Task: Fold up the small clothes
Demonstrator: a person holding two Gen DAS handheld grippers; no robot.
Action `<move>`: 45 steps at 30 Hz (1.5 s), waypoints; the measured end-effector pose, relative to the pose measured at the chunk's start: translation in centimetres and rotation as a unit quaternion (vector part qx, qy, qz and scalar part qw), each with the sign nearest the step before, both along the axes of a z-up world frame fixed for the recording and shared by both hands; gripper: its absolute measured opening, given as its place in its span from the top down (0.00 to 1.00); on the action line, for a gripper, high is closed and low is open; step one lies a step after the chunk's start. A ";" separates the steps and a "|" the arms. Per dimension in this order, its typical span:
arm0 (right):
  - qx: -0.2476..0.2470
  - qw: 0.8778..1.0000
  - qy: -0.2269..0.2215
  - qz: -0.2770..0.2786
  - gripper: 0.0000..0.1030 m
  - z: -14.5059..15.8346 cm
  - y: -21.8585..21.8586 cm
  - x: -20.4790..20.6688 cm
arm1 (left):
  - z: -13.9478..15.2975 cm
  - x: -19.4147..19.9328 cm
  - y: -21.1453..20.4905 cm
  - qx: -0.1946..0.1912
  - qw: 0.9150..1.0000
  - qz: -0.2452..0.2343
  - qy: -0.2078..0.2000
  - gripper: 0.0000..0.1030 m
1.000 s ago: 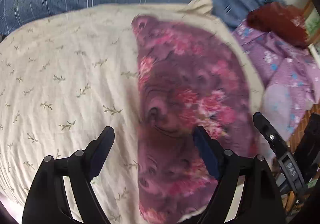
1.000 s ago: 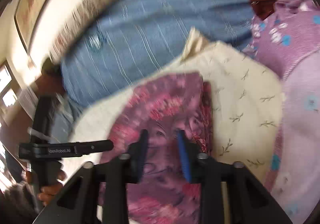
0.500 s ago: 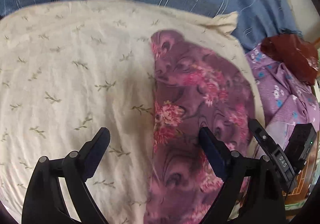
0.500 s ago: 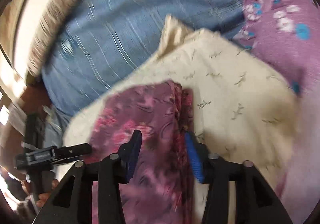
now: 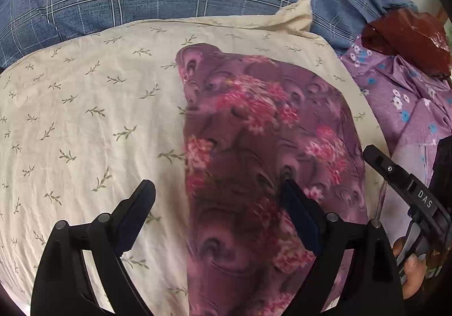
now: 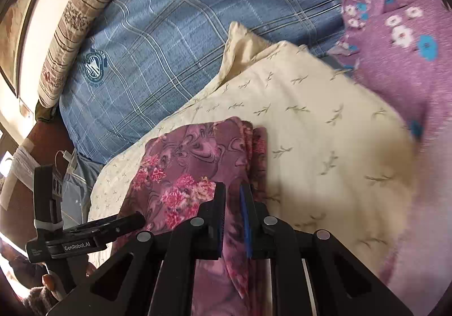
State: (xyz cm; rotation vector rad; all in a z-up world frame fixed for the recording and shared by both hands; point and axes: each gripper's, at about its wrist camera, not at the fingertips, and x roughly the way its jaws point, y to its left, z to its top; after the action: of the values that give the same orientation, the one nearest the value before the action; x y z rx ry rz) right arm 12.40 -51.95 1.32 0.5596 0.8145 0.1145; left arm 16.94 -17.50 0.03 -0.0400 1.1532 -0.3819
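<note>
My left hand-held gripper [image 5: 217,211] gapes wide, empty, over the cream leaf-print pillow [image 5: 93,123]; my right hand-held gripper [image 6: 233,214] pinches the folded purple floral garment [image 6: 183,174] on it, blue plaid bedding [image 6: 175,33] behind.

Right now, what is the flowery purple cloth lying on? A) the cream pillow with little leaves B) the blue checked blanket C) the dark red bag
A: the folded purple floral cloth rests on the cream leaf-print pillow, whose fabric shows on both sides of it.

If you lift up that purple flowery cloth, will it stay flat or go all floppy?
Probably floppy: the purple flowery cloth is thin fabric, and its folded layers sag along the edge. It likely weighs little, since it barely dents the cream pillow. The right hand-held gripper, nearly shut on one edge, might spill the fold open.
</note>
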 end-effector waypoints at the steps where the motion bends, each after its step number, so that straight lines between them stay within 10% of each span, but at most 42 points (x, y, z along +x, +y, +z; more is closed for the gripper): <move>1: -0.004 1.000 0.001 -0.004 0.86 0.2 -0.3 -0.3 | 0.3 -0.4 0.0 -0.001 1.000 -0.002 -0.002 0.11; 10: 0.027 0.999 0.017 -0.023 0.54 0.4 -2.0 -1.8 | 2.3 -0.2 2.0 -0.015 1.000 0.008 -0.003 0.11; 21: 0.139 0.984 0.039 0.103 0.44 -3.9 1.1 4.1 | -3.3 4.3 2.6 -0.141 0.975 0.029 0.167 0.09; 27: 0.170 0.981 0.039 0.086 0.77 -5.8 -1.5 4.1 | -3.0 3.5 0.4 -0.156 0.978 0.017 0.138 0.13; 32: 0.111 0.990 0.034 0.086 0.85 -3.6 0.9 3.5 | -1.3 2.1 0.9 -0.155 0.981 0.025 0.116 0.70; 45: 0.211 0.960 -0.050 0.179 0.87 5.8 14.7 3.4 | 8.3 -2.1 15.2 -0.211 0.974 0.070 0.033 0.73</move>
State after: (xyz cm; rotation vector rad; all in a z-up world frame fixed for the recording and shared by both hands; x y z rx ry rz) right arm 15.79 -37.24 7.17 0.7957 0.7888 0.6560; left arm 14.80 -2.30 8.30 -0.5062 1.1094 -0.4960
